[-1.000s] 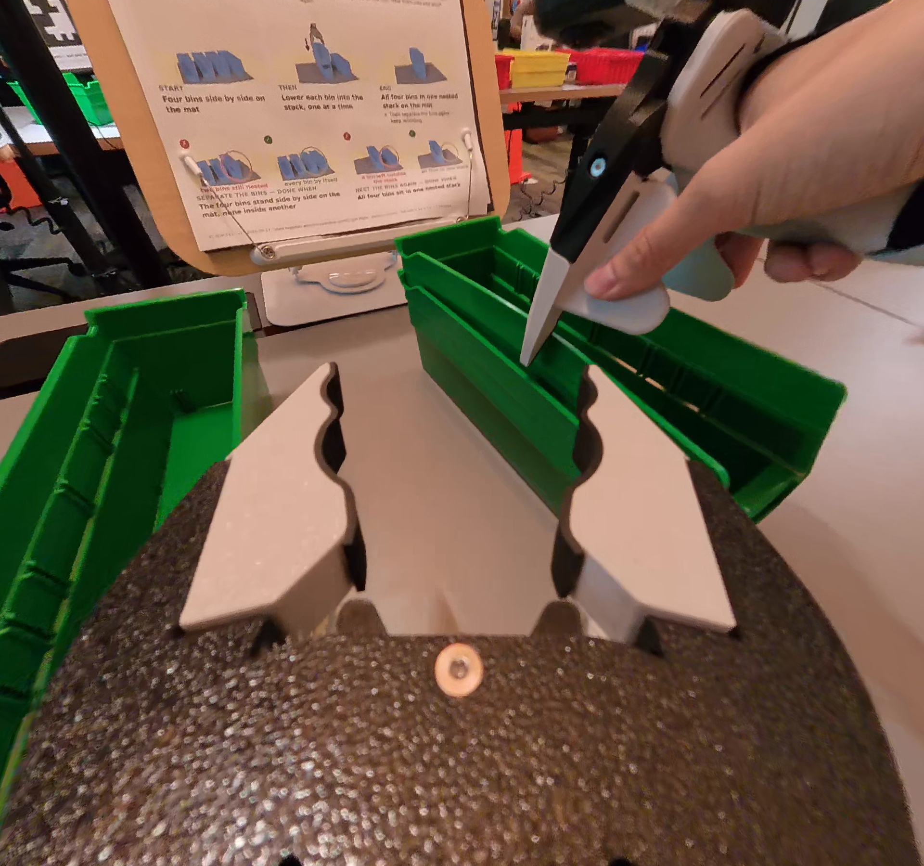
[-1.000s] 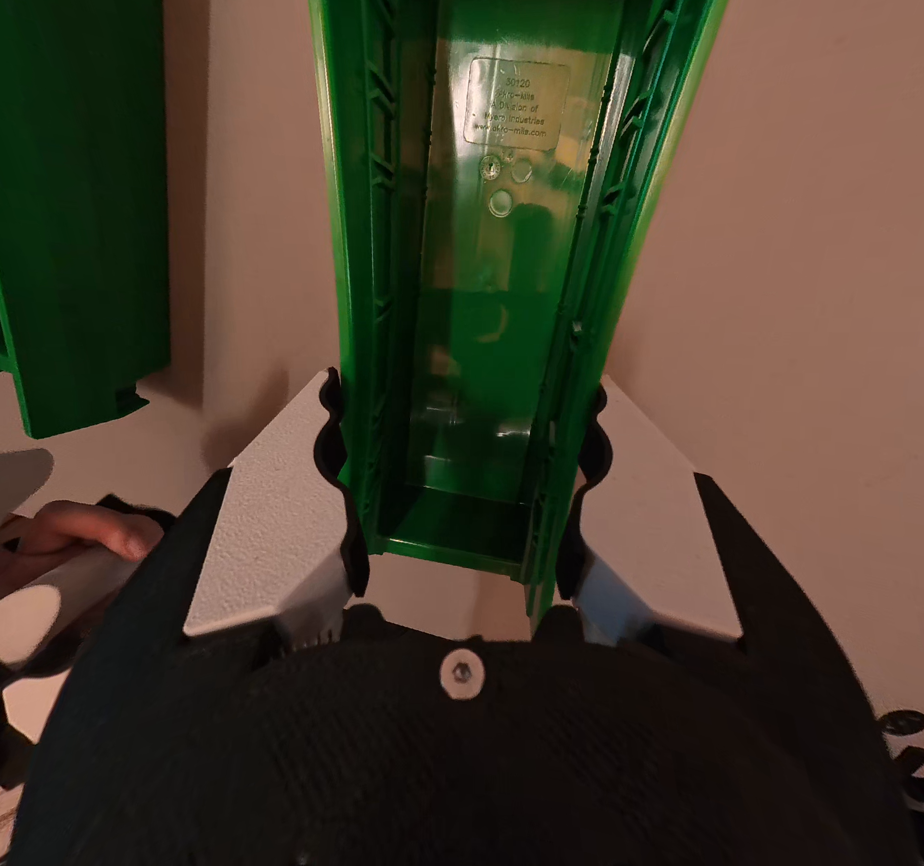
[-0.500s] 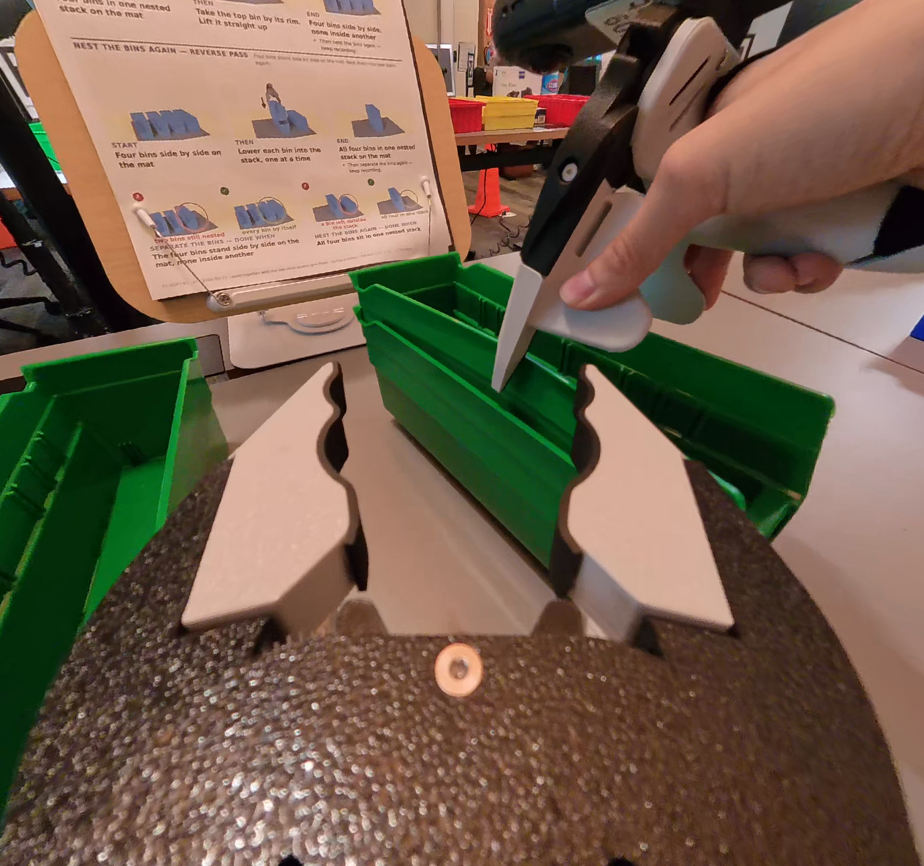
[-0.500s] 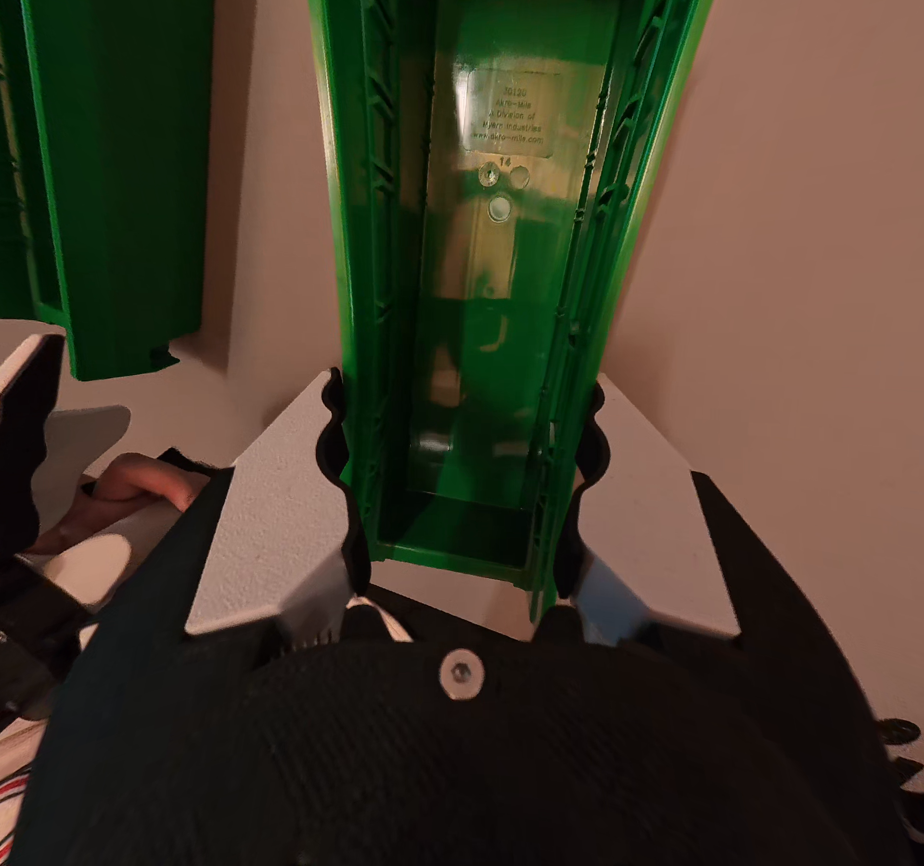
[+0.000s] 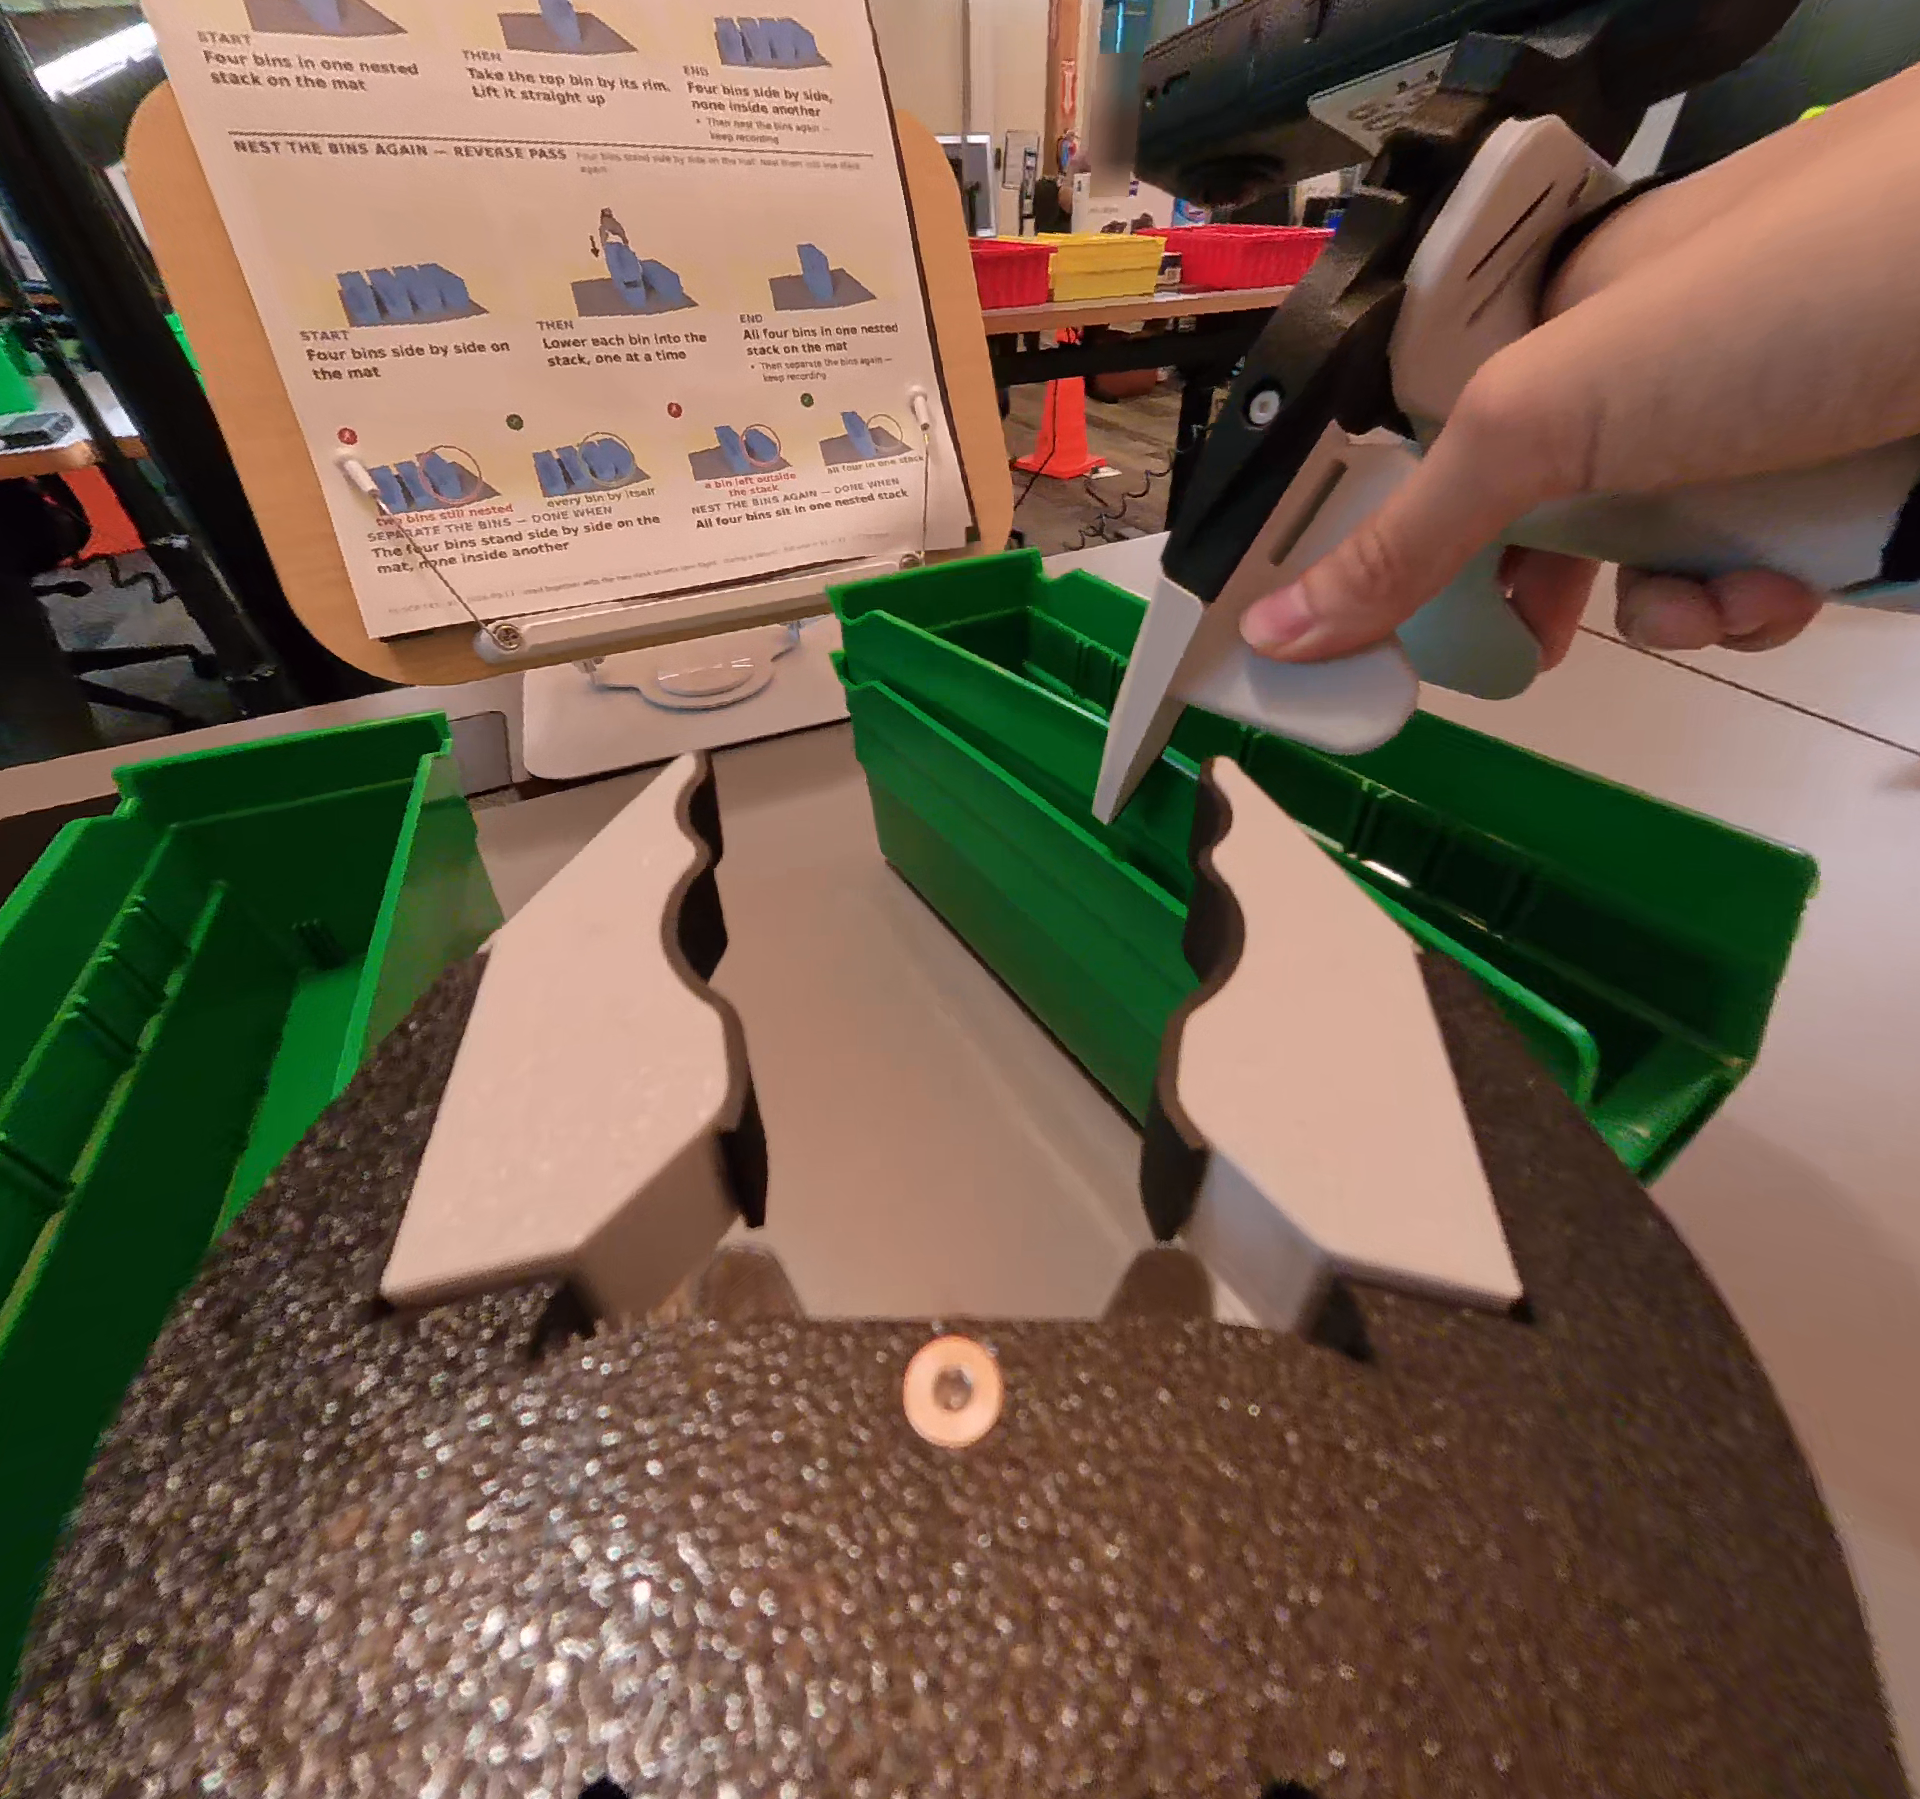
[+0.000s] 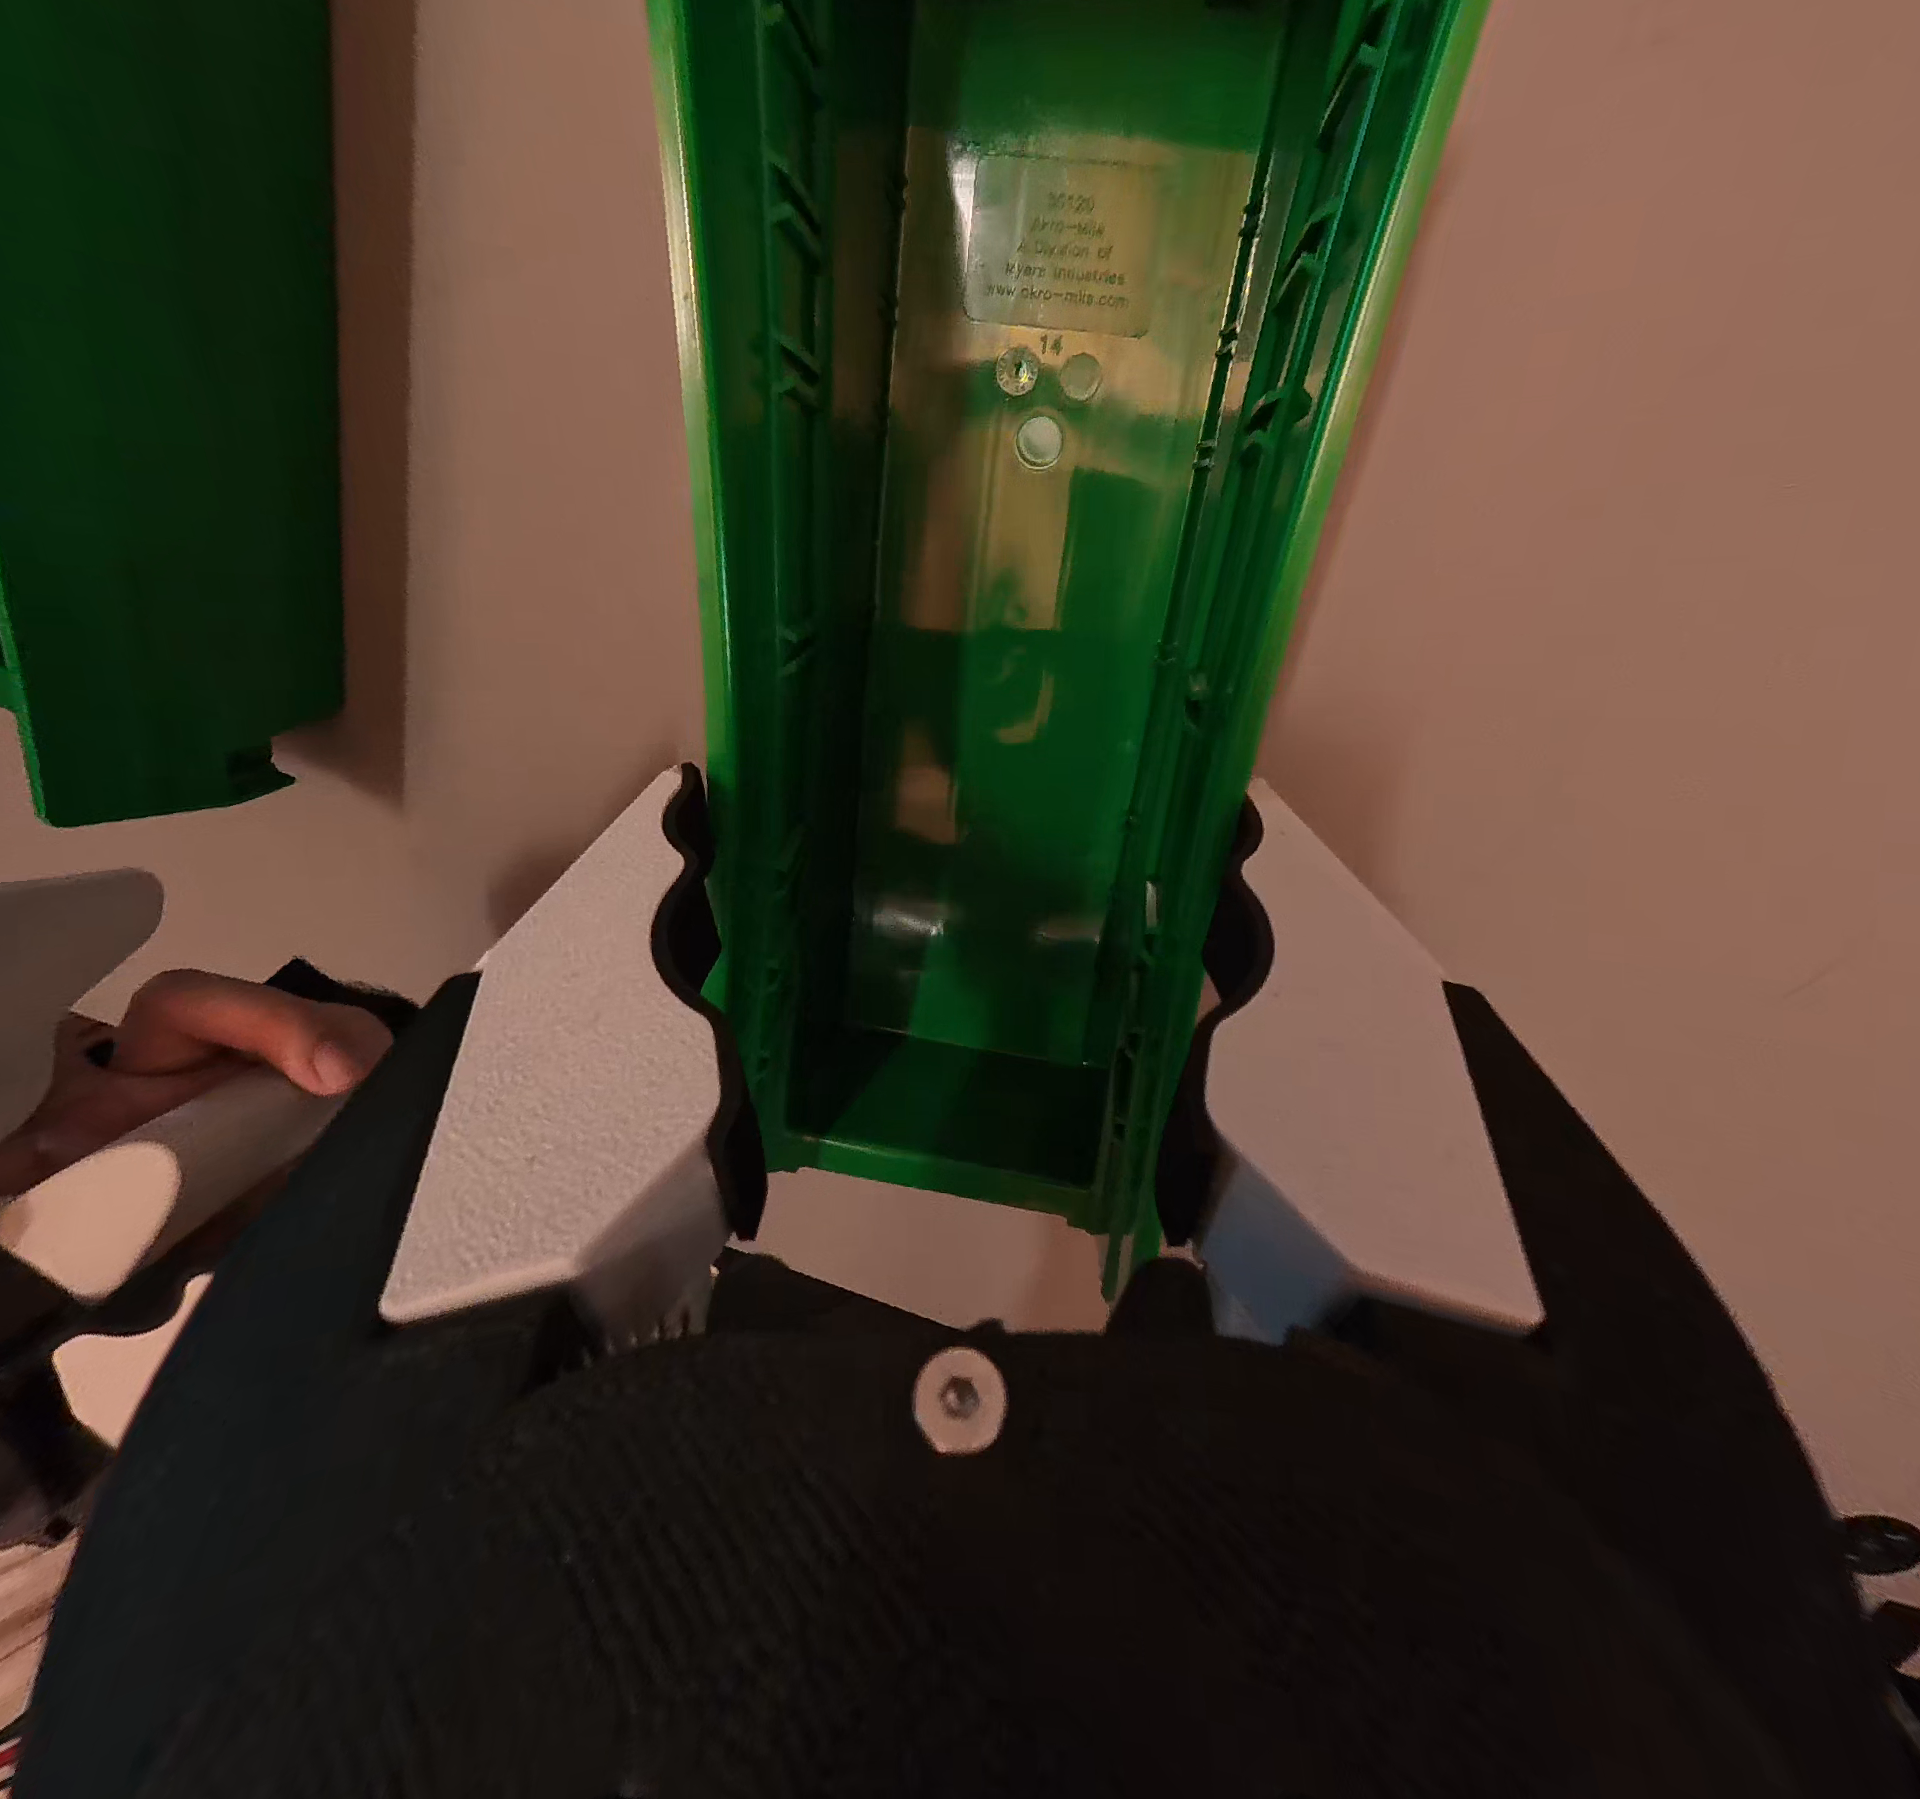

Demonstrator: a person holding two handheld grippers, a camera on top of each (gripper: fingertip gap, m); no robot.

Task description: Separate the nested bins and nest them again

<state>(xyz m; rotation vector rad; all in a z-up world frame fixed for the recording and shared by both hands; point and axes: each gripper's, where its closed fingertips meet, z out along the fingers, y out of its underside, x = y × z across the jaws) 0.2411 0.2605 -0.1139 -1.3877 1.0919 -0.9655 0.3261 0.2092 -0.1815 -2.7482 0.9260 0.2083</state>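
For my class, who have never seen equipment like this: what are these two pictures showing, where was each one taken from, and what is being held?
There is no robot here. A person holds a hand-operated gripper in each hand, and each gripper carries a camera looking forward along its two jaws.

The left wrist view shows the left gripper with open jaws, holding nothing, above a pale table. One green bin stands to its left. Ahead, the right gripper, held in the person's hand, reaches down onto a stack of nested green bins. Behind stands an instruction sheet on a board.

The right wrist view looks straight down into that stack: the jaws straddle the top bin's width, pressed against its side walls.
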